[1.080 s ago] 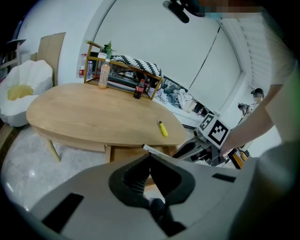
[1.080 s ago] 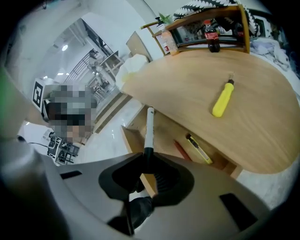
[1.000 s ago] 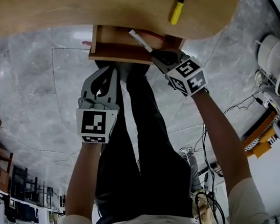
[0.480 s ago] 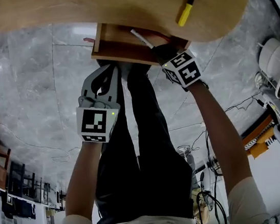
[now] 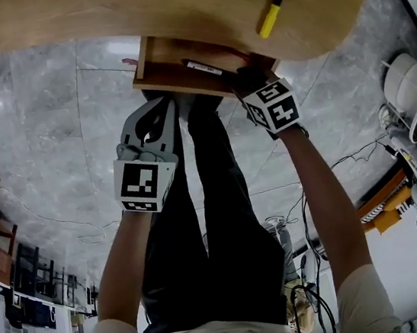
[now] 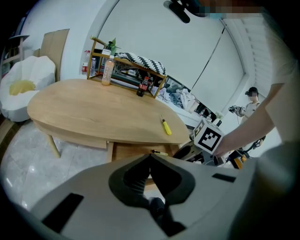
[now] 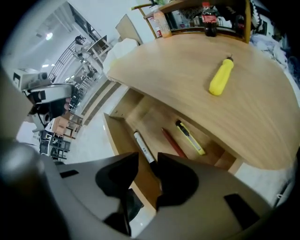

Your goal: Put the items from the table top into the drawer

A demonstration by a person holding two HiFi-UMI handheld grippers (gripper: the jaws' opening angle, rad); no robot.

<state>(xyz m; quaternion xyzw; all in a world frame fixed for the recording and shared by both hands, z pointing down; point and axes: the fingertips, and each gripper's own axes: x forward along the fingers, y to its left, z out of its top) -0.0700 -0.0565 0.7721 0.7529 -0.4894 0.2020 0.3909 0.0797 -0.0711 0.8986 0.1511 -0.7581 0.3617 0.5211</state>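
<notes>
The wooden drawer (image 5: 157,72) stands pulled out under the oval table (image 5: 95,16). A white marker (image 5: 201,67) lies inside it, along the front wall (image 7: 142,146). My right gripper (image 5: 245,81) hovers at the drawer's front right corner with its jaws opening; the marker's dark end shows in the gap between the fingertips (image 7: 147,159), and no pad presses on it. A red pen (image 7: 173,142) and a yellow-black utility knife (image 7: 190,137) also lie in the drawer. A yellow screwdriver (image 5: 268,15) rests on the table top (image 7: 220,77). My left gripper (image 5: 171,104) hangs shut and empty in front of the drawer (image 6: 150,157).
A shelf with bottles (image 6: 124,70) stands at the table's far edge. The person's legs (image 5: 213,200) are right below the drawer. A white beanbag (image 6: 21,79) sits beyond the table's end. Cables (image 5: 301,279) and white machines (image 5: 416,109) lie at the right.
The marker, held up over the drawer in the right gripper before, now lies flat inside it. The right gripper sank slightly and its jaws spread. The left gripper stayed put.
</notes>
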